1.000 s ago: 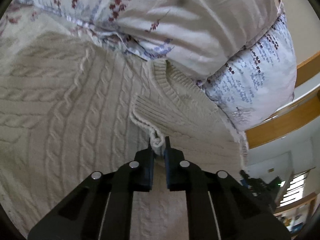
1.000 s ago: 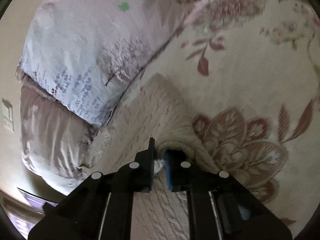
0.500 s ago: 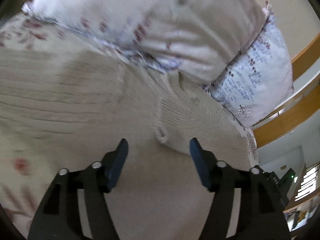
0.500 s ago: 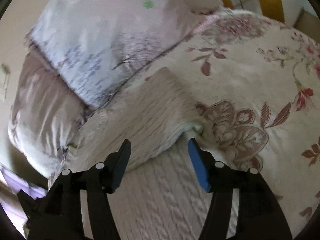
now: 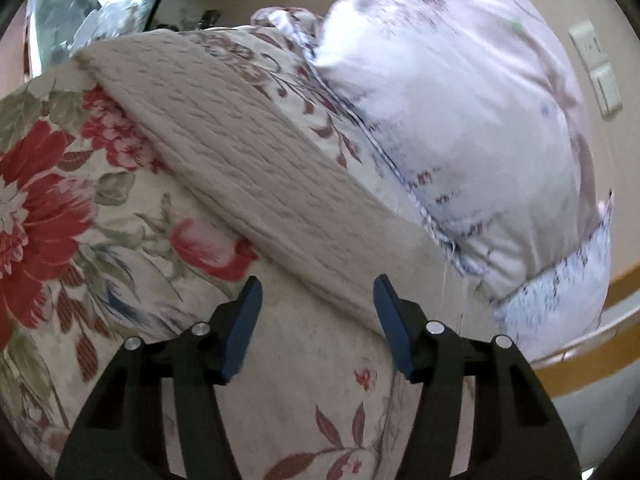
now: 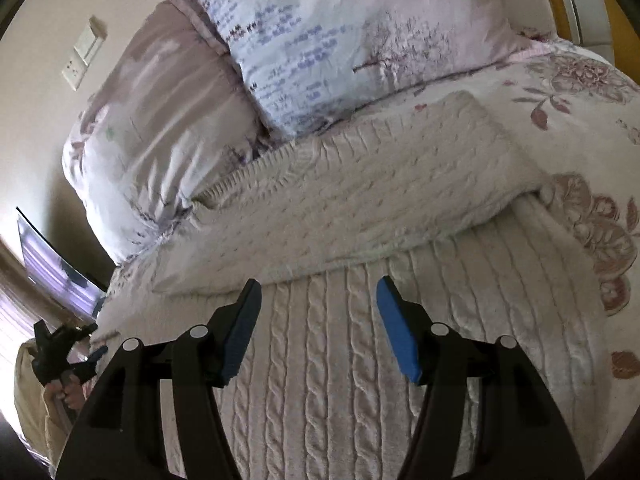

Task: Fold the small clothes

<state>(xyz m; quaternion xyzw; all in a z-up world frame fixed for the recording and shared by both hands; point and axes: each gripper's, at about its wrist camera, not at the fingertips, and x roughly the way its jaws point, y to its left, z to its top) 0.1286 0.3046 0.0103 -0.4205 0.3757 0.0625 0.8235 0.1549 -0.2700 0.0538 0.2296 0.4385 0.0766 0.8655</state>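
1. From my left wrist cam the left gripper (image 5: pixel 318 292) has its 2 blue-padded fingers (image 5: pixel 240 332) apart with nothing between them, and the jaws are closing a bit right now. It's over the flowered bedspread (image 5: pixel 72 216), not touching cloth as far as I can tell.
2. The cream cable-knit sweater (image 5: pixel 248 168) shows there as a folded band running from 10 o'clock down to about 4 o'clock, just past the fingertips. The picture is a bit smeared.
3. The big pale floral pillow (image 5: pixel 460 120) sits at 1 o'clock, right against the sweater's far edge.
4. On the right wrist cam the right gripper (image 6: pixel 318 294) is also spread wide, pads (image 6: pixel 400 336) apart and holding nothing, hanging above the sweater (image 6: pixel 360 184).
5. There the sweater fills the middle: a folded-over flap lies across at 12 o'clock on top of the lower layer with its vertical cables.
6. 2 pillows (image 6: pixel 340 40) butt against it at 11 o'clock.
7. At 8 o'clock, by the frame edge, I can spot the other gripper held in a hand (image 6: pixel 66 390).
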